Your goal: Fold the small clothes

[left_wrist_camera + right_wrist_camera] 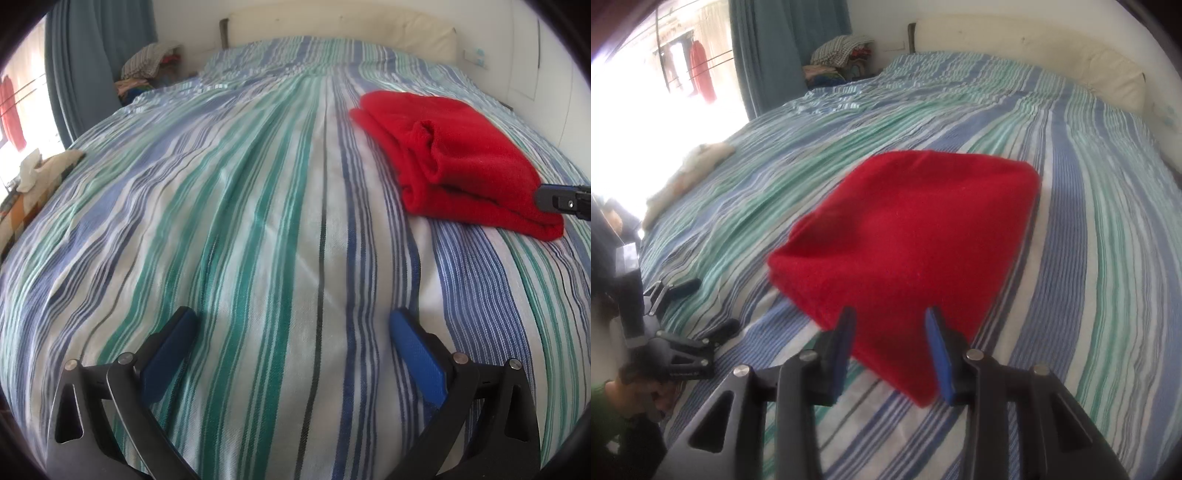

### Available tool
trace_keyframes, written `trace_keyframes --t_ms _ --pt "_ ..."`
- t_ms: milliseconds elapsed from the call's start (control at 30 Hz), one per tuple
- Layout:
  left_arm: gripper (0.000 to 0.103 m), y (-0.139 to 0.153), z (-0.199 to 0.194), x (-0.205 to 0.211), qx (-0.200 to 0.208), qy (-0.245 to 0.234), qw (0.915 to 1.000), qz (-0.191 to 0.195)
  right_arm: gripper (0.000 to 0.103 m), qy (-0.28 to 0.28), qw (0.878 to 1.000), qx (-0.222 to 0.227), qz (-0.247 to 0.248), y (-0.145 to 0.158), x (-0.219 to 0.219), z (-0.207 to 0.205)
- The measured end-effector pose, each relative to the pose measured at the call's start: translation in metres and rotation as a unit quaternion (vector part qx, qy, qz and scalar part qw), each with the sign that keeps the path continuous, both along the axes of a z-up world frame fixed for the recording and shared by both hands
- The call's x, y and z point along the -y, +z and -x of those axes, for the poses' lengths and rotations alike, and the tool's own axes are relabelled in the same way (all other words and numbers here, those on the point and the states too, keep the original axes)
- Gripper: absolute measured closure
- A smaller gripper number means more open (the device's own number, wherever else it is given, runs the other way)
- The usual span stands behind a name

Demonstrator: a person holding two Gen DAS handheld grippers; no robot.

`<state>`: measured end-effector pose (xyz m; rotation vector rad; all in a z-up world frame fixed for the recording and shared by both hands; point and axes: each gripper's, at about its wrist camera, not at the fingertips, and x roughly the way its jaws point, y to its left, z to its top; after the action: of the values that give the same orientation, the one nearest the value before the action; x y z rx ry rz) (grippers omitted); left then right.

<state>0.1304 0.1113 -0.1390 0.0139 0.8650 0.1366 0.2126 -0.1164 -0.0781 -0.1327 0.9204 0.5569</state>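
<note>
Folded red garment [458,158] lay on the striped bedspread [258,221].

We saw the left gripper [293,325] spread wide over bare sheet, holding nothing. The right gripper [891,317] hung part open at the garment's near edge, its 2 pads not visibly pinching the cloth.

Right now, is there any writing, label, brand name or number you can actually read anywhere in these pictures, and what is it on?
None can be read.
Left gripper: a faint pale line of print on its black body, too small and blurred to read.
Red folded garment: no tag or print showing.
Striped bedspread: stripes only, no words.
White wall fitting beyond the bed: no legible marking.
</note>
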Motion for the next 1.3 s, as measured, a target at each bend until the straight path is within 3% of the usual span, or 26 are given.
trace_keyframes --t_ms 133,267,333,400,533,600,667,800,900,1000,1100,1300 --pt "0.000 -0.001 0.000 0.000 -0.002 -0.002 1.0000 0.001 0.063 -0.019 1.000 -0.024 -0.006 -0.035 0.000 0.001" --pt "0.000 -0.001 0.000 -0.001 -0.002 -0.002 1.0000 0.002 0.061 -0.039 0.999 -0.020 -0.030 -0.028 0.013 0.013" --pt "0.000 -0.001 0.000 -0.001 -0.002 -0.002 1.0000 -0.001 0.054 -0.041 0.999 -0.002 -0.022 -0.021 0.016 0.029" --pt "0.000 -0.001 0.001 0.000 -0.001 -0.002 1.0000 -0.002 0.039 -0.056 0.998 0.015 0.005 -0.019 0.021 0.049" --pt "0.000 0.001 0.001 0.001 -0.007 -0.002 1.0000 -0.004 0.033 -0.098 0.994 0.034 0.037 -0.025 0.041 0.087" --pt "0.000 0.011 -0.002 0.003 -0.015 -0.012 0.9998 0.004 0.019 -0.125 0.990 0.045 0.054 -0.035 0.052 0.099" --pt "0.000 0.025 -0.007 0.006 -0.004 -0.036 0.9991 0.024 0.013 -0.148 0.987 0.046 0.031 -0.047 0.066 0.103" --pt "0.000 0.034 -0.036 0.018 -0.001 -0.056 0.9981 0.025 0.010 -0.161 0.986 0.037 -0.005 -0.051 0.077 0.096" --pt "0.000 -0.009 -0.066 0.024 -0.079 -0.057 0.9951 0.016 0.009 -0.161 0.986 0.038 0.009 -0.053 0.075 0.093" --pt "0.000 -0.003 -0.051 0.037 -0.036 -0.054 0.9974 -0.032 0.008 -0.160 0.986 0.044 0.016 -0.053 0.071 0.095" --pt "0.000 -0.005 -0.049 0.046 -0.035 -0.059 0.9955 -0.066 0.008 -0.161 0.986 0.043 0.016 -0.054 0.071 0.096" --pt "0.000 -0.004 -0.052 0.031 -0.043 -0.059 0.9972 -0.018 0.006 -0.160 0.986 0.038 0.006 -0.057 0.072 0.097"
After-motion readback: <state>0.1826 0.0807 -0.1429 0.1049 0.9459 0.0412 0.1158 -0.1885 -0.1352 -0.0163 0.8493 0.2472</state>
